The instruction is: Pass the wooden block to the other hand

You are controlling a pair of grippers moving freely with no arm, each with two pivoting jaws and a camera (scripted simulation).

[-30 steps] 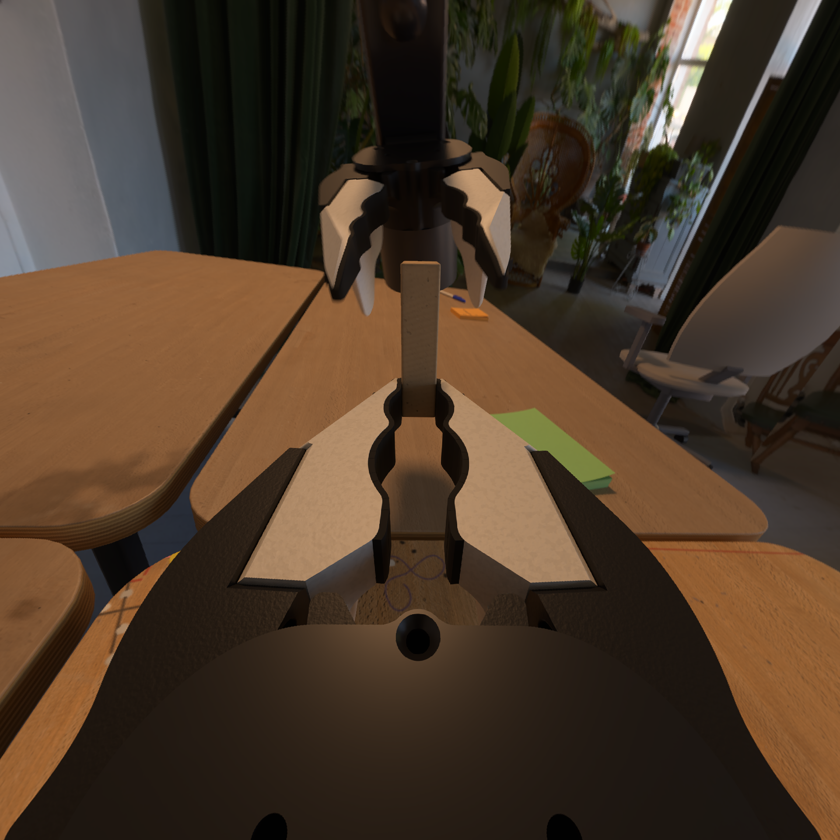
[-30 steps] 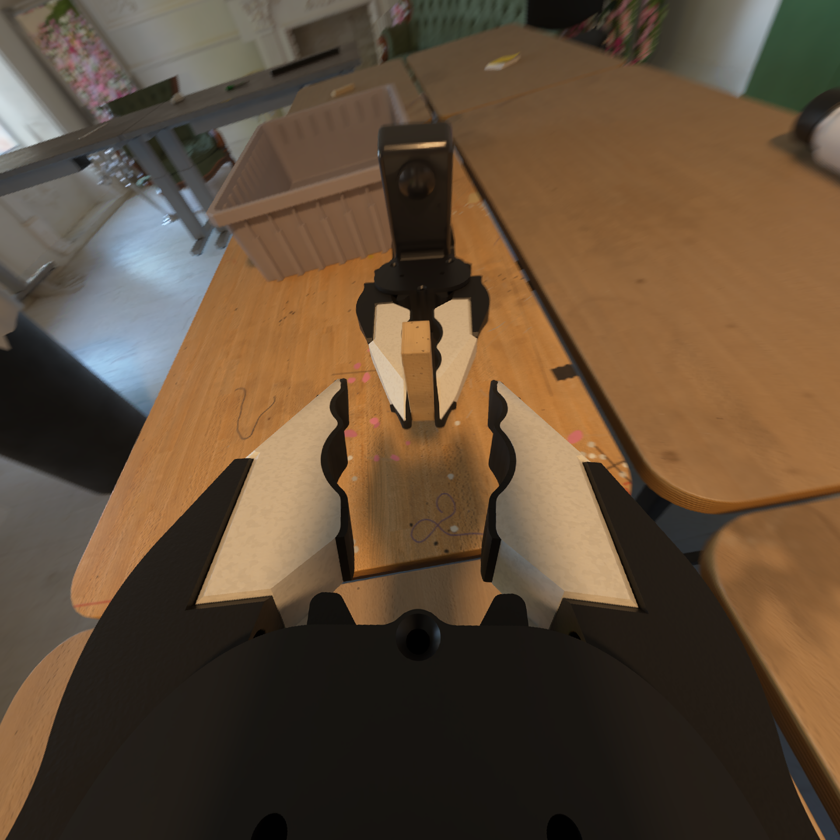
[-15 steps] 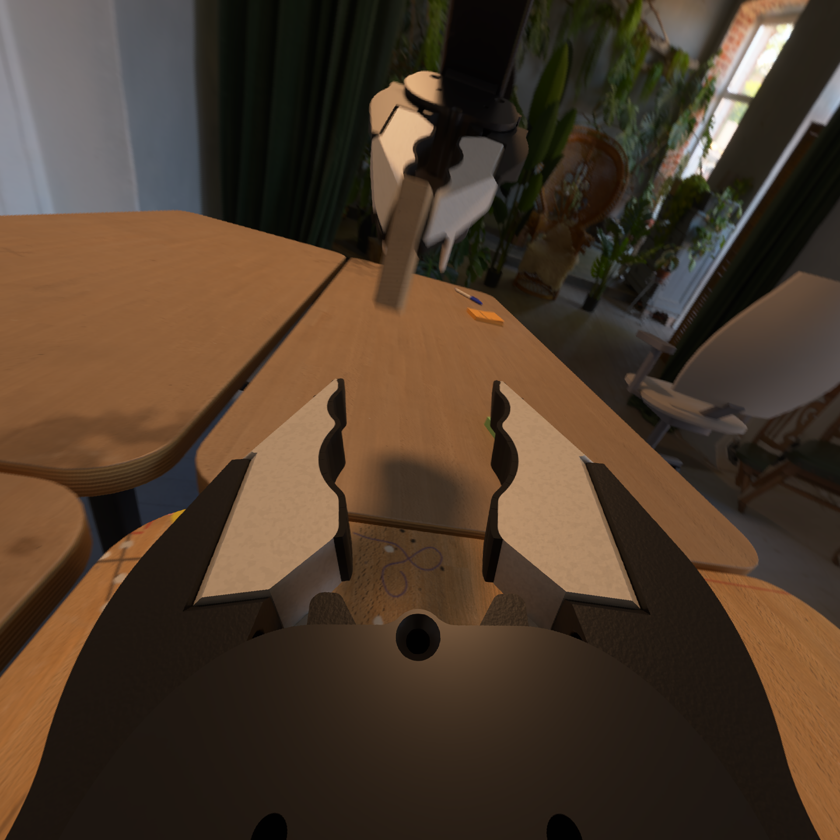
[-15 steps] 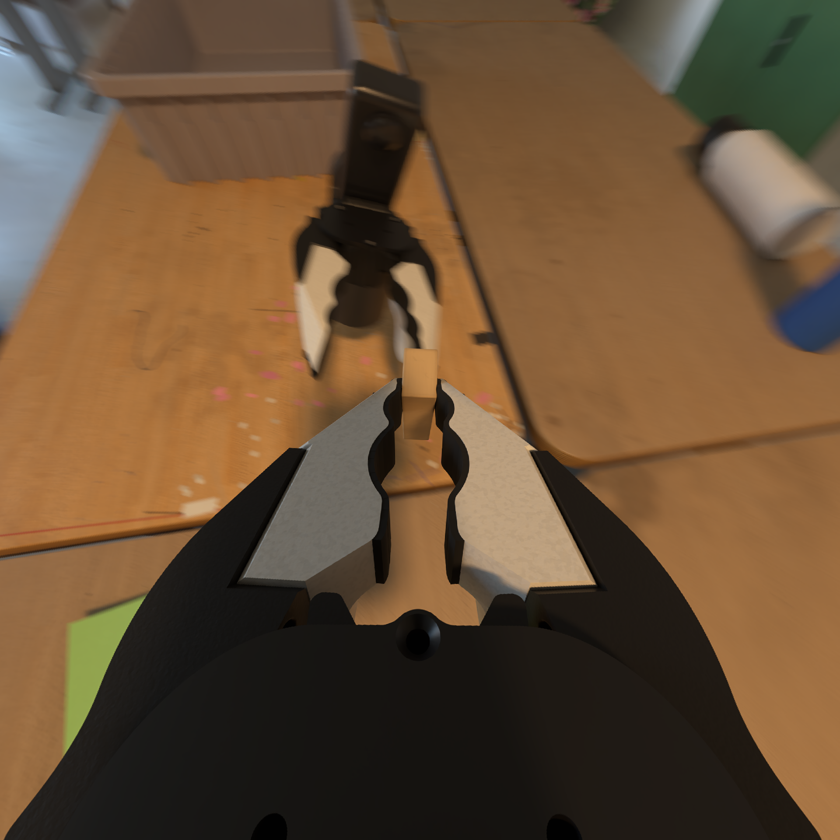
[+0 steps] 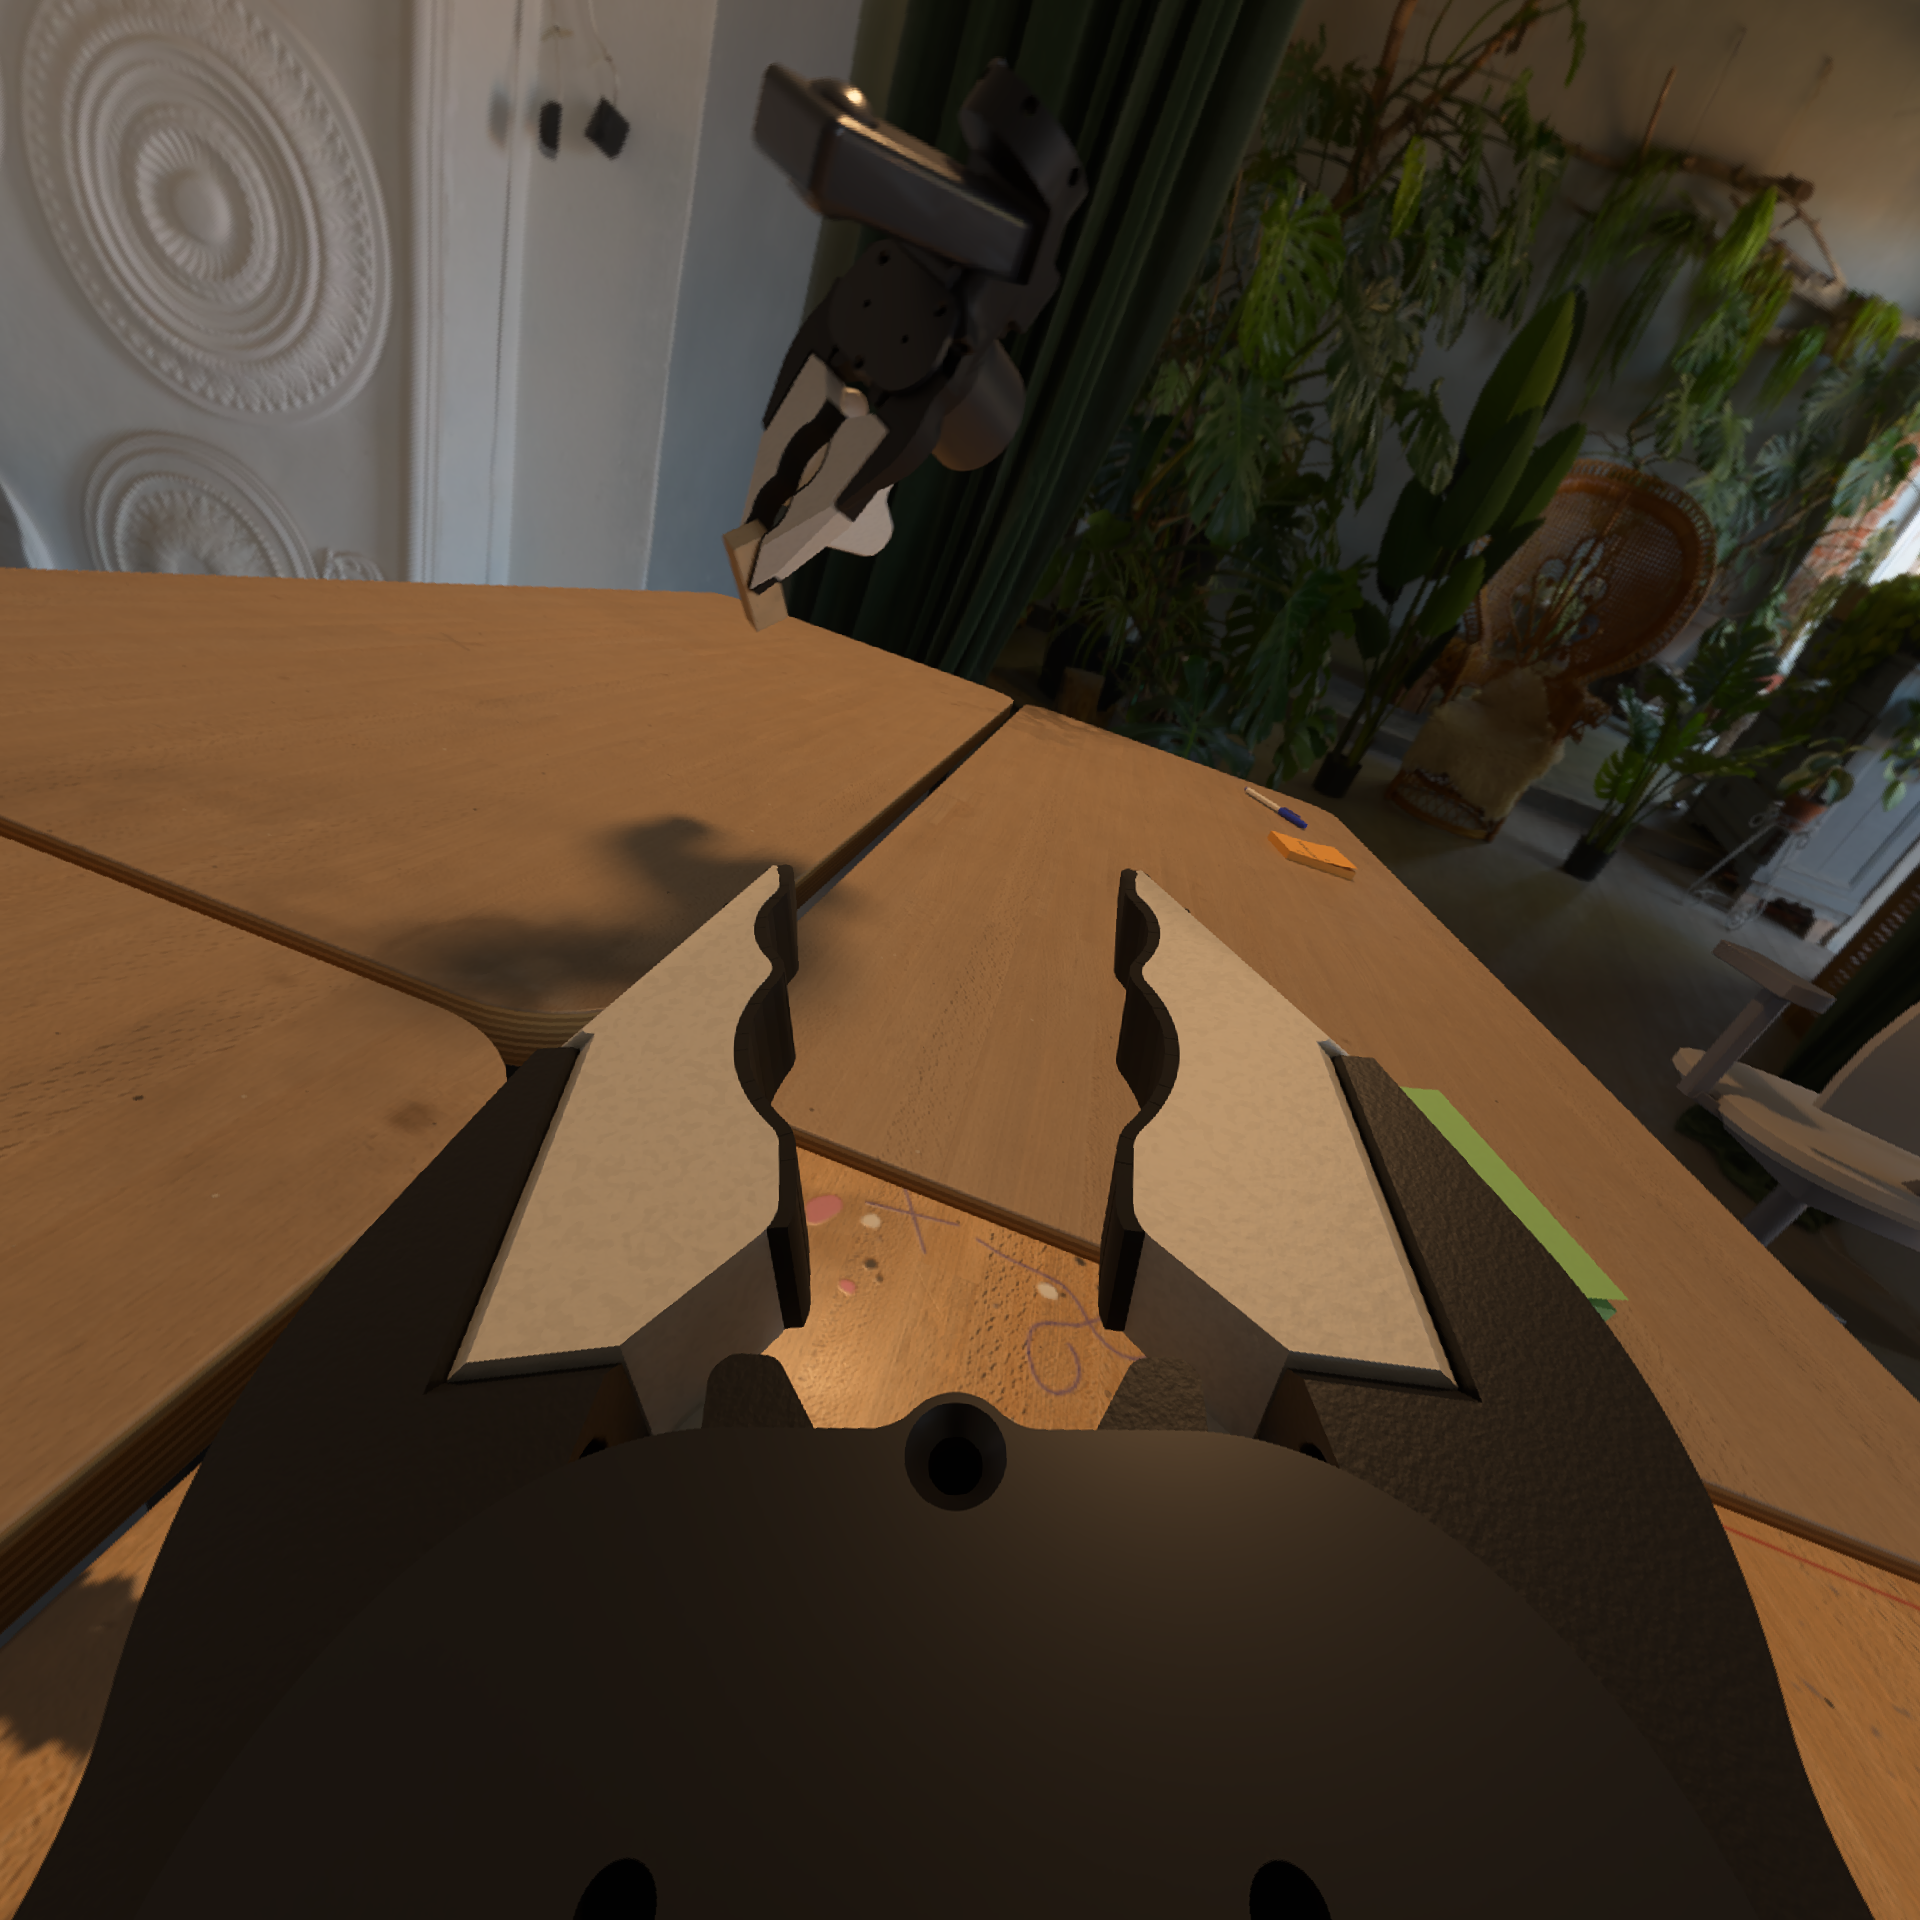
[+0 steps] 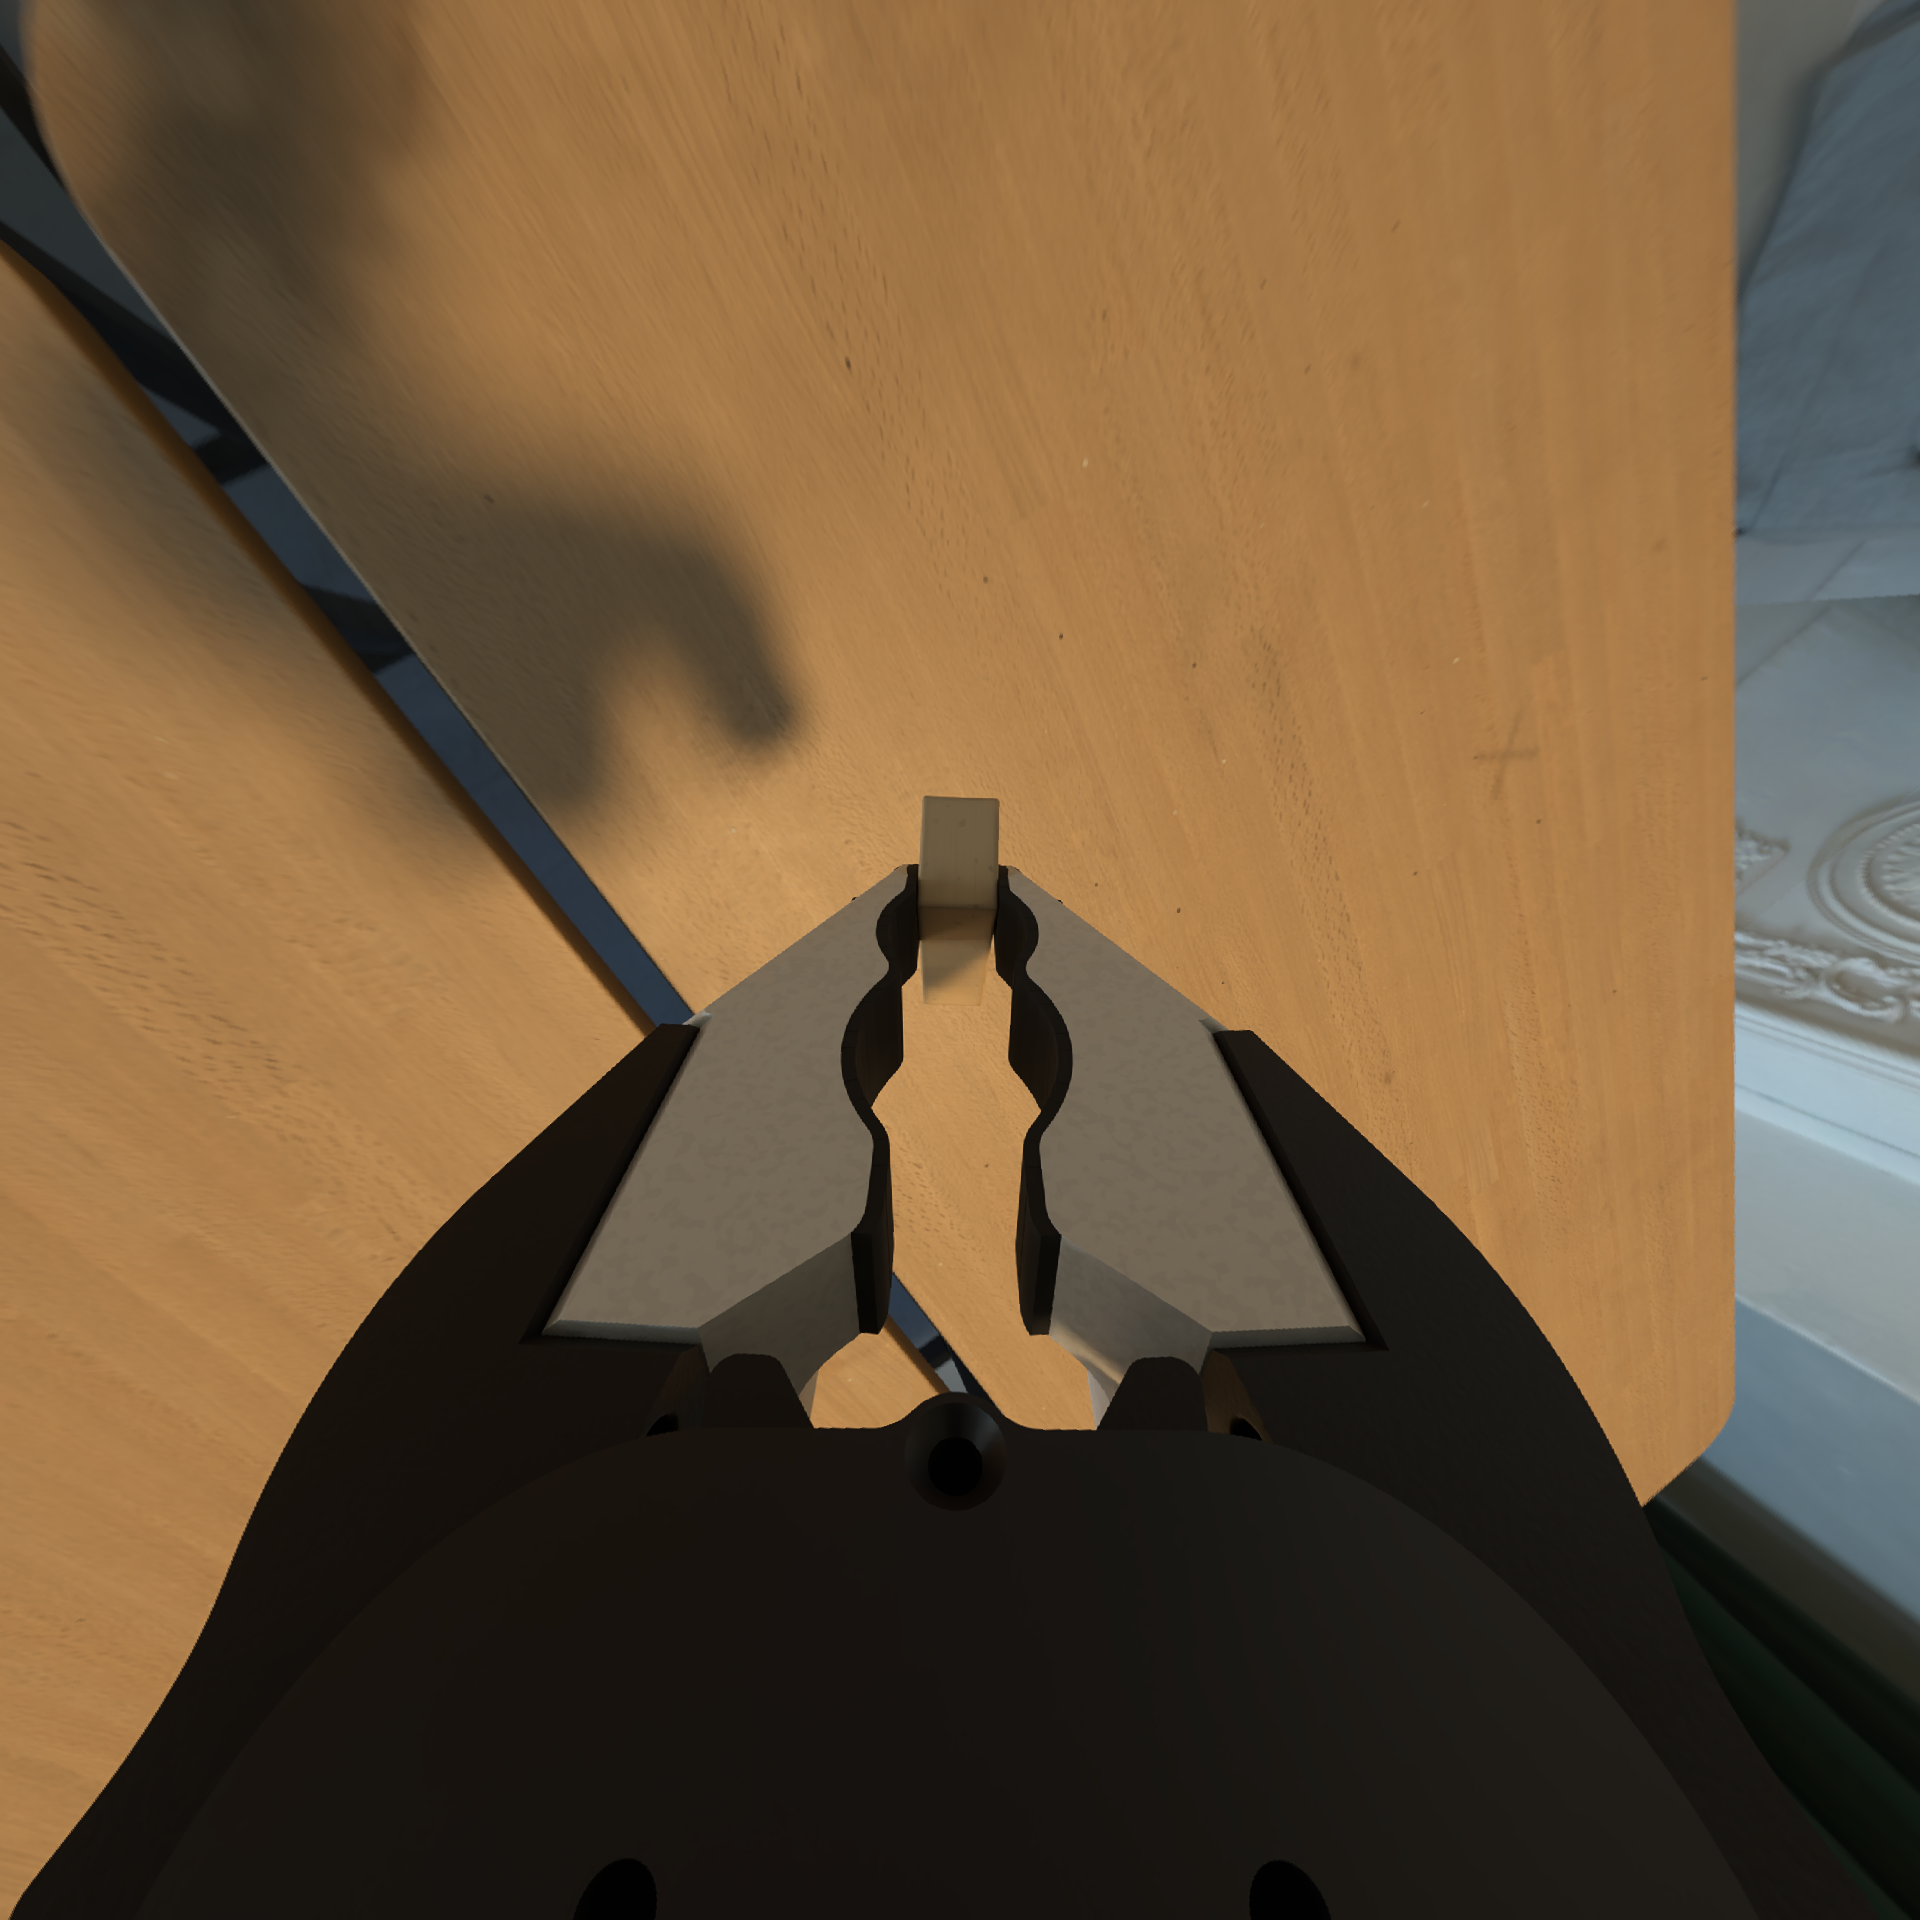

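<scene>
table (image 5: 312, 748): several wood tops butted together w/ dark gaps between; left wrist view looks across them, right wrist view looks down on one top from above.
room bg: green plants (image 5: 1455, 436) + wicker chair (image 5: 1600, 592) far right, dark curtain (image 5: 1049, 343) behind the right claw, white wall w/ round plaster mouldings (image 5: 197, 197) on the left.
table clutter: green sheet (image 5: 1507, 1195) just beside left claw's right finger, orange pad (image 5: 1312, 854) + pen (image 5: 1276, 807) farther out. None near the block.
left claw (image 5: 954, 904): spread wide, nothing between the fingers, low over the table seam.
right claw (image 6: 958, 883): clenched on the block, tips only. From left wrist view it's (image 5: 774, 540) up in the air, well apart from left claw, tilted, tips pointing down-left.
block (image 6: 958, 868): small pale wooden block, pinched at the very fingertips; one end pokes out past the tips, other end sits just inside the first notch. In left wrist view it (image 5: 756, 587) hangs off the tips, clear above the table, not touching it.
progress: handover looks done imo – block sits in right claw only, left claw has nothing. 
left to do: nothing of the pass itself as far as I can see; maybe just hold steady.
risk: tip-only grip, shallow → block could pivot or slip if jolted.
</scene>
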